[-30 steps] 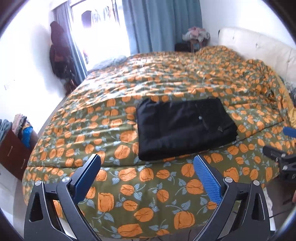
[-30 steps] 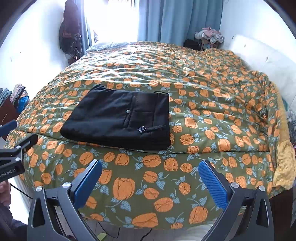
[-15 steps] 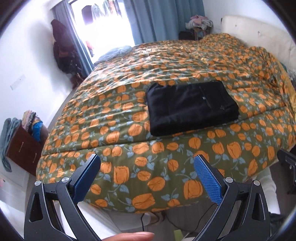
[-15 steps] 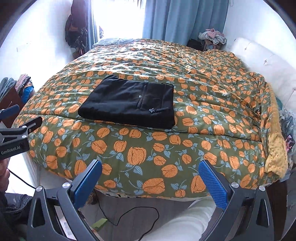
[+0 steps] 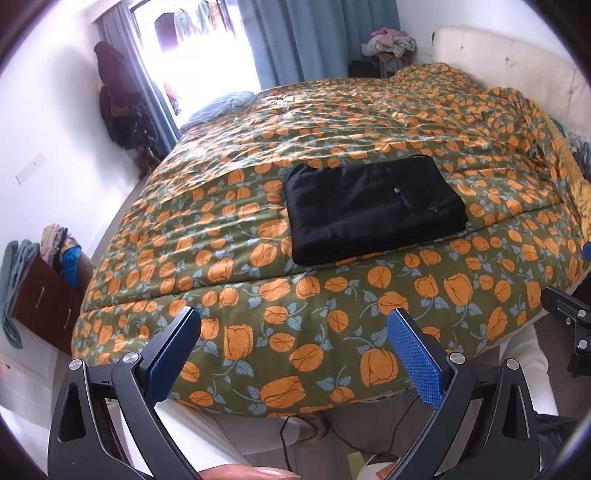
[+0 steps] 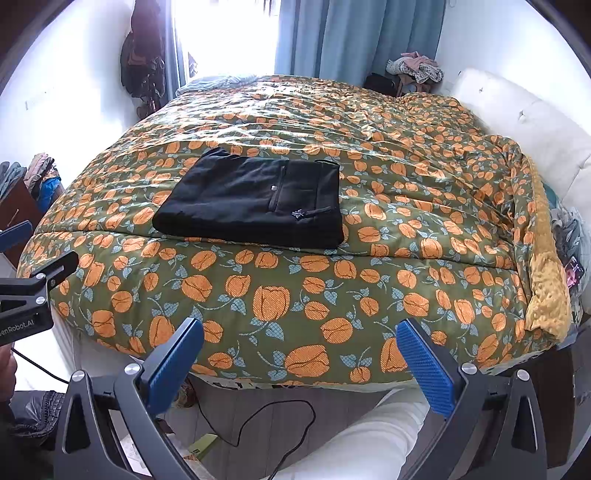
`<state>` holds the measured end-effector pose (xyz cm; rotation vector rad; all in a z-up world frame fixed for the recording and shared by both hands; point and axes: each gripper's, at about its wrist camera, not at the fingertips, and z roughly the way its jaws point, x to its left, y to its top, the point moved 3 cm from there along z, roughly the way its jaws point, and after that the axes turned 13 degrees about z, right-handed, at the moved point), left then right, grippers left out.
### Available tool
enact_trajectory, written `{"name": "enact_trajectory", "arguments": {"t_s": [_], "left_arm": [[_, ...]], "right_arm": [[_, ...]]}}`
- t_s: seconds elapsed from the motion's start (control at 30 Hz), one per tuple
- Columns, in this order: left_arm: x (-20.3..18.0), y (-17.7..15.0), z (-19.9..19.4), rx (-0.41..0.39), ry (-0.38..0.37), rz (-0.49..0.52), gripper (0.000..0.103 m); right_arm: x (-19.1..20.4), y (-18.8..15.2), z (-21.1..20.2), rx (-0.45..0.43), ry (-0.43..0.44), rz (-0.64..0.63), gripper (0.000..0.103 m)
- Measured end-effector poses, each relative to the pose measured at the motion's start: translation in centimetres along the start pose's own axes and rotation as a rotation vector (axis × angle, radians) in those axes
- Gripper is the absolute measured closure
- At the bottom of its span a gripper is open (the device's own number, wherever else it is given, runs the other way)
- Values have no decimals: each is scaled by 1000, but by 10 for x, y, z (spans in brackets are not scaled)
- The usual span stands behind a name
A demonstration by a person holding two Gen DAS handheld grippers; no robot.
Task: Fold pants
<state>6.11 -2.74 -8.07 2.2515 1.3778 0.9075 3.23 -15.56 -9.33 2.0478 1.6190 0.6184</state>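
Left wrist view: the left tool [image 5: 293,354] is held wide, empty; folded black pants [image 5: 373,206] are seen on the bed [image 5: 332,295], well beyond it.

Right wrist view: the right tool [image 6: 301,363] is likewise spread and empty, pants [image 6: 255,199] well ahead. A floor cable [image 6: 258,417] is shown here.

We are in a home bedroom: a wide bed under an olive quilt printed with orange flowers [image 6: 295,295] fills it. We see blue curtains [image 6: 354,33], a padded cream headboard [image 6: 517,122] and dark clothes hanging on the white wall [image 5: 118,107].
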Motion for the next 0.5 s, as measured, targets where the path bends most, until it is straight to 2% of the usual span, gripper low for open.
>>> {"name": "enact_trajectory", "arguments": {"t_s": [0.5], "left_arm": [[1,-3,-2,-13,-20,-27,1]], "right_arm": [[2,0,0,-5,-5,-5,0]]}}
